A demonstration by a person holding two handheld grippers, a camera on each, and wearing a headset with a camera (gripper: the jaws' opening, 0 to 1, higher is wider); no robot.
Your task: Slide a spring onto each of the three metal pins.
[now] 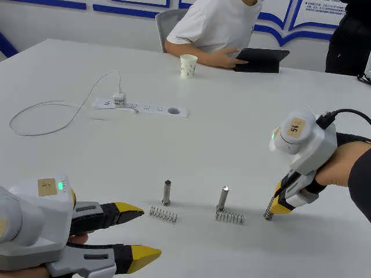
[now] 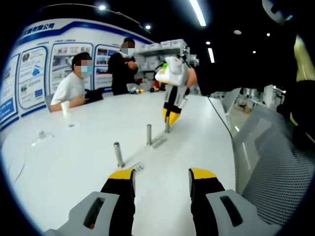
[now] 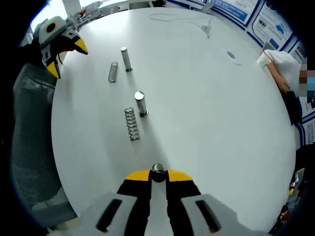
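Observation:
Two metal pins stand upright on the white table (image 1: 232,145): the left pin (image 1: 167,192) (image 2: 118,154) (image 3: 126,58) and the middle pin (image 1: 222,198) (image 2: 148,133) (image 3: 141,103). A loose spring lies beside each, one at the left (image 1: 163,214) (image 3: 112,71) and one in the middle (image 1: 230,217) (image 3: 131,123). My right gripper (image 1: 277,207) (image 3: 157,178) points down, shut on a third spring (image 1: 269,210) standing upright on the table. A round metal top (image 3: 157,171) shows between its tips. My left gripper (image 1: 142,233) (image 2: 162,178) is open and holds nothing, near the front edge, left of the pins.
A power strip (image 1: 145,108) with a white cable (image 1: 52,113) lies mid-table. A paper cup (image 1: 188,65) and a dark tablet (image 1: 262,58) sit at the far side, where a person in white (image 1: 214,26) is seated. A mesh chair (image 2: 275,162) stands by the table edge.

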